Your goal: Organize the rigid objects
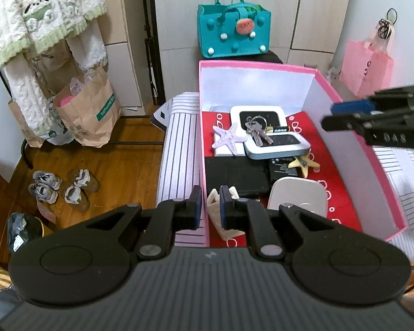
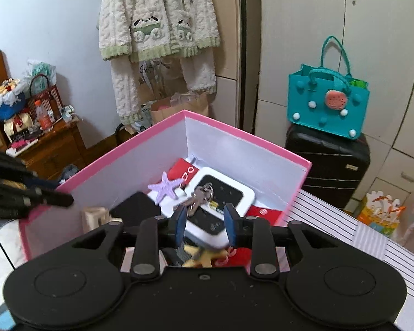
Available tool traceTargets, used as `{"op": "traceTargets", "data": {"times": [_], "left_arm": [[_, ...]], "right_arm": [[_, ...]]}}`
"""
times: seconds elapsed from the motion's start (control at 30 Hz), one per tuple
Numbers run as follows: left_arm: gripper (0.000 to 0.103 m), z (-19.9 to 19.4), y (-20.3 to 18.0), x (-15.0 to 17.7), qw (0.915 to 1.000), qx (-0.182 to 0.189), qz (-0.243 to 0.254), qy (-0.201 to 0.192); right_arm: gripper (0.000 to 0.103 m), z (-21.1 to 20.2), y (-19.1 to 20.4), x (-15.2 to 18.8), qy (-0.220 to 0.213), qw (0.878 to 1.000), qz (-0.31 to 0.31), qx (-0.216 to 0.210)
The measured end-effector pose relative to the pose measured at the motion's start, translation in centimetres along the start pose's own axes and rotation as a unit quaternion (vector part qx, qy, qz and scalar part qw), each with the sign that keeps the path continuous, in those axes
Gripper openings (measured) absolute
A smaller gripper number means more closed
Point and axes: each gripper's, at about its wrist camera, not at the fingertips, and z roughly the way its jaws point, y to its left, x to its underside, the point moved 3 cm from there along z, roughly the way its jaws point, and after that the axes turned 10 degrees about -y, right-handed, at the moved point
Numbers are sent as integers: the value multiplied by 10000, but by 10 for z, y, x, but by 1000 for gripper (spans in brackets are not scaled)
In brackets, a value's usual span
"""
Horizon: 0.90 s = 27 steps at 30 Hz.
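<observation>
A pink box (image 1: 353, 127) with white inner walls sits on a striped cloth and holds a purple starfish (image 1: 229, 139), keys (image 1: 258, 131) on white devices (image 1: 278, 144), a black pad (image 1: 237, 175), a yellow starfish (image 1: 303, 162), a white oval device (image 1: 298, 195) and a cream wooden piece (image 1: 220, 215). My left gripper (image 1: 210, 207) straddles the box's near left wall, fingers slightly apart and empty. My right gripper (image 2: 205, 223) is open and empty above the box, over the keys (image 2: 198, 195) and yellow starfish (image 2: 204, 256). It also shows in the left wrist view (image 1: 344, 115).
A teal felt bag (image 1: 234, 33) stands on a black suitcase (image 2: 328, 165) behind the box. A pink paper bag (image 1: 366, 69) hangs at the right. Paper bags (image 1: 88, 113) and shoes (image 1: 63, 187) are on the wooden floor at the left. A wooden cabinet (image 2: 49, 149) holds clutter.
</observation>
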Motion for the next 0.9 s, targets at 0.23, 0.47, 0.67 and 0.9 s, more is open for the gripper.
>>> {"op": "traceTargets", "data": {"times": [0.23,0.47,0.67,0.9], "left_arm": [[11,-40,-14,-2,9997,105,-13,-230],[15,-65,-44,-8,9976,470,20,-509],[16,-74,-73,-4,9953,742,27,-628],[25,-81,-97,13,9927,907,-255,-750]], "right_arm": [[43,-48,4,12,-53,9999,-128,59],[48,-84,4,32,368,9979,231,-483],[53,-104,-5,52,525,9983,141,-196],[69,-117,-12,75,542,9979,337,-120]]}}
